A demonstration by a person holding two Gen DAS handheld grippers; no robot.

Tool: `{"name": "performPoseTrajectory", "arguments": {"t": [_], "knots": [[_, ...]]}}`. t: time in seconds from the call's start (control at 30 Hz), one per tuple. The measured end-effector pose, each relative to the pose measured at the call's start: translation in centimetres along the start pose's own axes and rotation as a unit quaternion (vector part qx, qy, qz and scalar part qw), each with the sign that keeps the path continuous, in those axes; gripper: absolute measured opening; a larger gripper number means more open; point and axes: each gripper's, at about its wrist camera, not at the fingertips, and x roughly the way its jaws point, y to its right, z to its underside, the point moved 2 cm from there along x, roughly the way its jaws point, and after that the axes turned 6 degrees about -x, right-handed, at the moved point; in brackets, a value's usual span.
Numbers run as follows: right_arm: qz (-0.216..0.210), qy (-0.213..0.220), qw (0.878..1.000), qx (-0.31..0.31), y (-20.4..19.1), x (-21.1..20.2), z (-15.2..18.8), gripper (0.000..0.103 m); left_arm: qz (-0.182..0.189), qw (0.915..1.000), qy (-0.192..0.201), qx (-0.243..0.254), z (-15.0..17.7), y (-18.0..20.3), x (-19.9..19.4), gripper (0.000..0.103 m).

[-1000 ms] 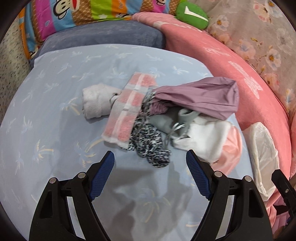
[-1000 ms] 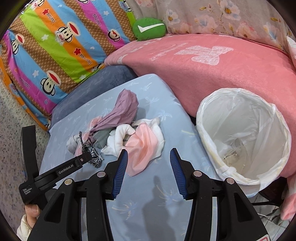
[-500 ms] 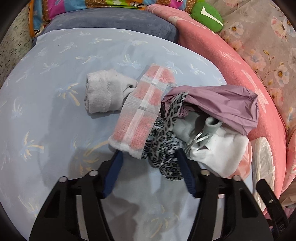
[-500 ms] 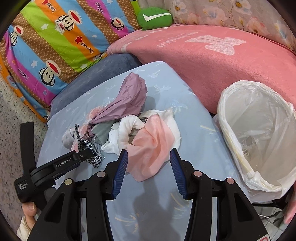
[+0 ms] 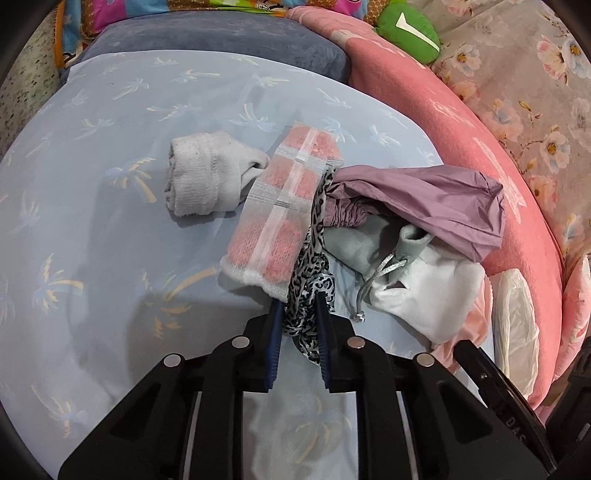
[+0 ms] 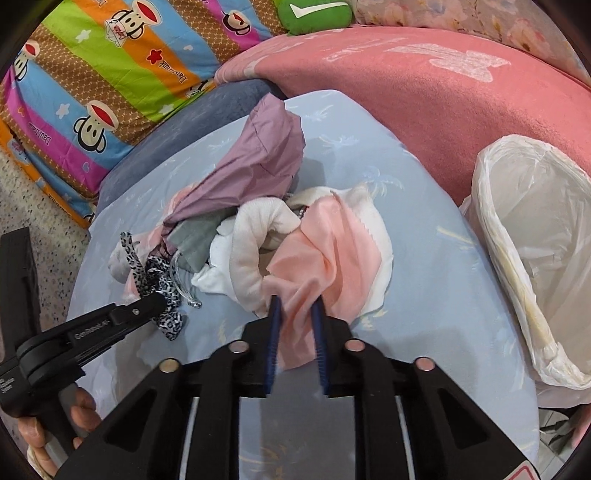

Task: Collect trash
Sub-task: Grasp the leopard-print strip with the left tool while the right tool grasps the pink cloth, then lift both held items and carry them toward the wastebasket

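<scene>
My left gripper [image 5: 298,314] was closing, and its blue pads pinched the spotty black-and-white cloth [image 5: 308,291] between them. That cloth lay on the blue sheet [image 5: 110,258] with little palm trees. Its far end ran up under the edge of a pink and white sock [image 5: 280,206]. A rolled white sock [image 5: 201,181] sat just beside the pink one.

My right gripper [image 6: 295,314] was squeezed tight on the soft pink cloth [image 6: 317,262]. The pink cloth was at the near side of the pile, touching a fluffy white cloth [image 6: 251,251]. A purple bag [image 6: 255,162] lay on the far side of the pile, on top of a grey cloth [image 6: 192,236].

The trash bin with a white bag [image 6: 532,236] stood to the right of the sheet, next to a big pink blanket [image 6: 424,85]. A green cushion [image 6: 314,13] lay far back.
</scene>
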Motion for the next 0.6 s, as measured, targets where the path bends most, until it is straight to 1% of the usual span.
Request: {"name": "performPoseTrajectory", "arguments": {"t": [0.03, 0.07, 0.23, 0.4, 0.6], "knots": [[-0.001, 0.0, 1.0, 0.001, 0.0, -0.1, 0.1, 0.004, 0.0, 1.0, 0.001, 0.001, 0.1, 0.0, -0.2, 0.017], [-0.004, 0.002, 1.0, 0.002, 0.0, -0.2, 0.2, 0.003, 0.001, 1.0, 0.002, 0.003, 0.2, 0.1, -0.5, 0.017], [-0.014, 0.023, 1.0, -0.005, -0.4, -2.0, 0.4, 0.002, 0.005, 0.9997, 0.014, 0.017, 0.8, 1.0, -1.8, 0.017], [-0.024, 0.053, 0.998, -0.011, -0.8, -5.2, 0.1, 0.002, 0.017, 0.9989, 0.03, 0.032, 0.7, 2.6, -3.4, 0.016], [-0.029, 0.102, 0.994, -0.01, -0.6, -9.9, -1.2, 0.002, 0.038, 0.996, 0.053, 0.06, 0.7, 5.3, -5.8, 0.016]]}}
